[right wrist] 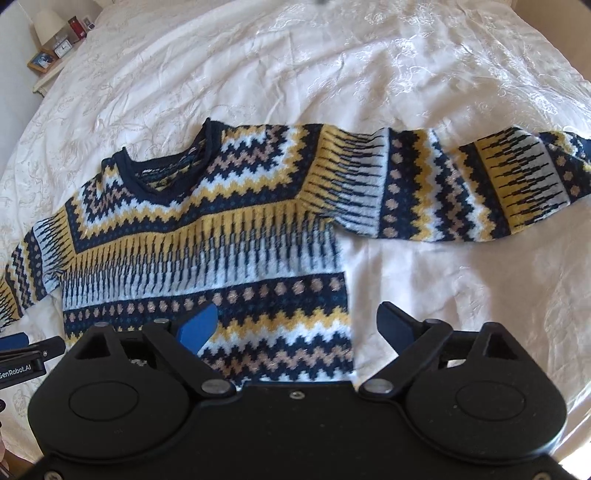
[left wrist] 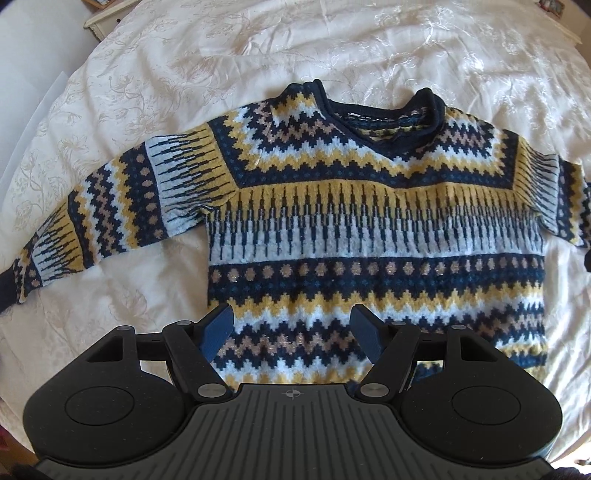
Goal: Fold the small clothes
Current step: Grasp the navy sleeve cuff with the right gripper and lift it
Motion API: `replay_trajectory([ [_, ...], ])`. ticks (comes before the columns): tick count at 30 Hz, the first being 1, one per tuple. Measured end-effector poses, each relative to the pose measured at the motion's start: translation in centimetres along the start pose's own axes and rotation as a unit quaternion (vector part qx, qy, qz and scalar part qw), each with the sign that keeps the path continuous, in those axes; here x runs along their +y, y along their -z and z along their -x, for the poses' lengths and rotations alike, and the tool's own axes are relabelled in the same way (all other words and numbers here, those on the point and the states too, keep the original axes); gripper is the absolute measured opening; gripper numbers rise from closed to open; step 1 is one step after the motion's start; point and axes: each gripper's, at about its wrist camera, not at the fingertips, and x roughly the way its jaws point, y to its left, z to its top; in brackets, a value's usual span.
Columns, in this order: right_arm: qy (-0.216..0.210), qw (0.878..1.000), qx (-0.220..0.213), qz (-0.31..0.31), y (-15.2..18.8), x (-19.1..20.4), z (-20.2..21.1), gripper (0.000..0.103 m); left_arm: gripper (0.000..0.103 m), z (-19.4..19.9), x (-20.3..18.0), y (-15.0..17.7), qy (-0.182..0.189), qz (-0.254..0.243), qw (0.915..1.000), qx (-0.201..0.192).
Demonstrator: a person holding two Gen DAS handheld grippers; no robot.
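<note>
A patterned knit sweater (left wrist: pixel 369 229) in navy, yellow and white lies flat, front up, on a white bedspread (left wrist: pixel 258 48), sleeves spread out to both sides. It also shows in the right wrist view (right wrist: pixel 207 236), with its right sleeve (right wrist: pixel 461 184) stretched out. My left gripper (left wrist: pixel 291 314) is open and empty, held over the sweater's lower hem near its left side. My right gripper (right wrist: pixel 299 317) is open and empty, over the sweater's lower right edge. The left gripper's finger (right wrist: pixel 22 343) shows at the right wrist view's left edge.
The white embroidered bedspread (right wrist: pixel 332 55) extends all around the sweater. A bedside table (right wrist: pixel 48 70) with a lamp, a clock and a framed photo stands at the far left corner. A piece of furniture edge (left wrist: pixel 99 18) shows at the top left.
</note>
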Motion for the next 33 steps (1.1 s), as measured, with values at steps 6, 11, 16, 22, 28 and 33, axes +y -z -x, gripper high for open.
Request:
replay_trajectory([
  [6,-0.002,0.999,-0.042,-0.005,-5.0,-9.7,2.8,0.089,0.069,1.0,-3.9,0.4,-0.002,0.033,0.9994,-0.004],
  [11,0.046,0.996,-0.079,-0.01,-9.9,-18.1,3.8,0.089,0.069,2.0,-6.6,0.9,-0.004,0.058,0.9983,-0.009],
  [16,0.07,0.994,-0.071,-0.036,-12.6,-26.5,2.1,0.089,0.069,2.7,-8.1,1.7,-0.02,0.076,0.9969,-0.008],
  [22,0.085,0.994,-0.035,-0.063,-12.5,-32.8,-1.2,0.089,0.069,2.9,-8.8,2.7,-0.041,0.085,0.9955,0.002],
  [28,0.023,0.995,-0.027,-0.09,-11.1,-34.6,-2.7,0.07,0.069,3.2,-9.2,2.7,-0.057,0.076,0.9955,0.004],
  [33,-0.037,0.991,-0.049,-0.122,-11.1,-34.5,-1.3,0.017,0.069,3.1,-9.3,2.3,-0.051,0.062,0.9968,-0.002],
])
